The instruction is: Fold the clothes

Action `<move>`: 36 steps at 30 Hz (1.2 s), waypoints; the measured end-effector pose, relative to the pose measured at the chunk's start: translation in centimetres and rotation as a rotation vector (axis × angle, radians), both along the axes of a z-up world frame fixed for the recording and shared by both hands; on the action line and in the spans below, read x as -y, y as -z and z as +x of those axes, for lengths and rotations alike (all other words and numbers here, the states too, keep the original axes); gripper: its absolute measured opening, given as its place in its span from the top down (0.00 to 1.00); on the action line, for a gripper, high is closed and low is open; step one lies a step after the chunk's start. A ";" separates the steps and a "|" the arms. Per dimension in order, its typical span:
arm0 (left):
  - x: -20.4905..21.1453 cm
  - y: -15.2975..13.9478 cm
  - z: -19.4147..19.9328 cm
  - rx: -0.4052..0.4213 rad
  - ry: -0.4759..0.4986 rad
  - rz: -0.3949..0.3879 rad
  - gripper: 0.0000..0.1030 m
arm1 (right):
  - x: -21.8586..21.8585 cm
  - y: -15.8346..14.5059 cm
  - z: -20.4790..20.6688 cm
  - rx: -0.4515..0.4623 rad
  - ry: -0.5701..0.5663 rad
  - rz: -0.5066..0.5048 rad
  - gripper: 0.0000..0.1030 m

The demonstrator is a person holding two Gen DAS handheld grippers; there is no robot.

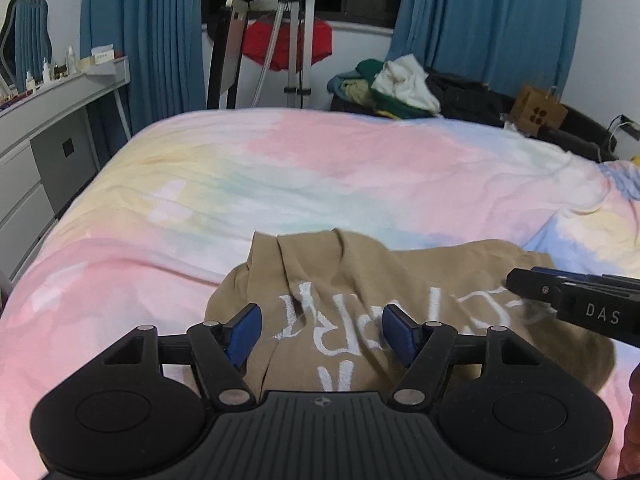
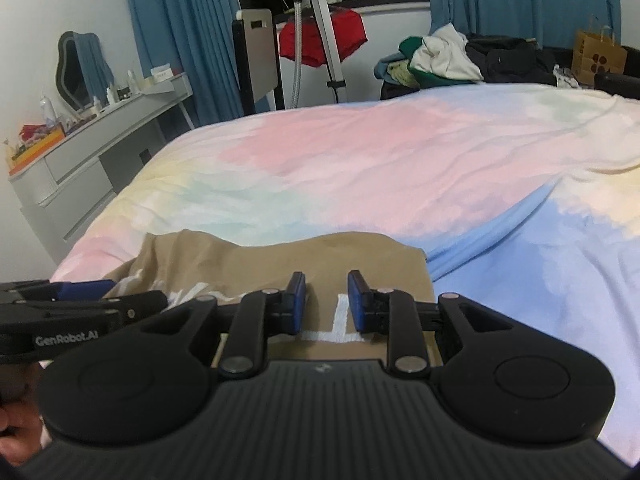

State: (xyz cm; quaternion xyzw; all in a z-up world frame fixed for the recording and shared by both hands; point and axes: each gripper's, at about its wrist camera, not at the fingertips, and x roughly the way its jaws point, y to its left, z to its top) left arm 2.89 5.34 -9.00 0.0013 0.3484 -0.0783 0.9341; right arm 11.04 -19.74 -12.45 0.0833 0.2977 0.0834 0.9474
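The tan shirt (image 1: 360, 300) is lying bunched on the pastel bedspread (image 1: 320, 168), its white lettering facing up and running under both grippers. The left gripper (image 1: 322, 334) is hovering over the shirt's crumpled near part with its blue pads (image 1: 244, 334) standing wide apart; nothing is pinched between them, and the cloth is showing through the gap and beyond the tips. The right gripper (image 2: 326, 304) is hanging over the flatter right side of the shirt (image 2: 280, 256), its pads (image 2: 356, 304) sitting only a narrow gap apart, with a white letter stroke visible between them. No cloth is rising into that gap, so it appears to be holding nothing.

Beyond the fingertips the shirt's far edge is folding over itself in a ridge. The risk, as I judge it, is that either gripper will be closing on several layers at once, dragging the whole bundle instead of one edge, so the fold comes out lopsided. The two grippers are also working close together, and a careless reach could be knocking one into the other.
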 end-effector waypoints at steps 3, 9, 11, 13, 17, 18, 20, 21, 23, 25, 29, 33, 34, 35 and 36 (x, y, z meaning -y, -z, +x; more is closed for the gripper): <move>-0.1 -0.9 -1.5 0.016 0.010 -0.015 0.33 | -0.2 -0.8 -1.7 0.018 -0.014 -0.015 0.74; 1.0 -1.1 -3.0 0.021 0.029 0.021 0.32 | -0.4 -0.9 -3.2 0.007 -0.017 -0.045 0.74; 1.3 -0.3 -2.7 0.010 0.030 0.042 0.30 | -0.2 -0.4 -2.7 -0.018 -0.012 -0.031 0.74; 1.4 0.5 -2.3 0.001 0.027 0.057 0.30 | -0.1 0.5 -2.0 -0.046 -0.010 -0.010 0.74; 1.2 1.2 -1.9 0.003 0.018 0.068 0.28 | 0.0 1.5 -1.3 -0.079 -0.001 0.020 0.75; 1.2 1.1 -2.0 0.011 0.022 0.074 0.27 | 0.0 1.5 -1.3 -0.080 0.001 0.023 0.75; 1.2 0.7 -2.3 0.017 0.024 0.078 0.27 | 0.0 1.5 -1.6 -0.077 0.001 0.022 0.74; 1.1 0.5 -2.6 0.015 0.024 0.067 0.27 | 0.0 1.4 -1.6 -0.076 0.001 0.021 0.74; 0.8 -0.2 -3.1 0.008 0.024 0.034 0.25 | 0.2 1.4 -1.7 -0.075 0.002 0.033 0.74; 0.1 -1.2 -4.1 -0.012 0.023 -0.048 0.23 | 0.7 1.3 -1.7 -0.076 0.006 0.060 0.74; -3.4 -3.6 -6.2 -0.045 -0.019 -0.381 0.10 | 1.7 0.9 -1.8 -0.074 0.021 0.130 0.74; -5.9 -2.6 -5.9 -0.193 -0.044 -0.669 0.07 | 2.8 0.3 -1.8 -0.072 0.041 0.219 0.74; -6.0 -1.9 -5.6 -0.227 -0.053 -0.699 0.07 | 3.0 0.1 -1.9 -0.068 0.045 0.232 0.74; -6.1 -1.1 -5.3 -0.256 -0.069 -0.706 0.07 | 3.1 -0.1 -1.9 -0.062 0.049 0.241 0.74; -6.1 -0.2 -5.0 -0.284 -0.086 -0.709 0.07 | 3.2 -0.3 -2.1 -0.055 0.054 0.242 0.74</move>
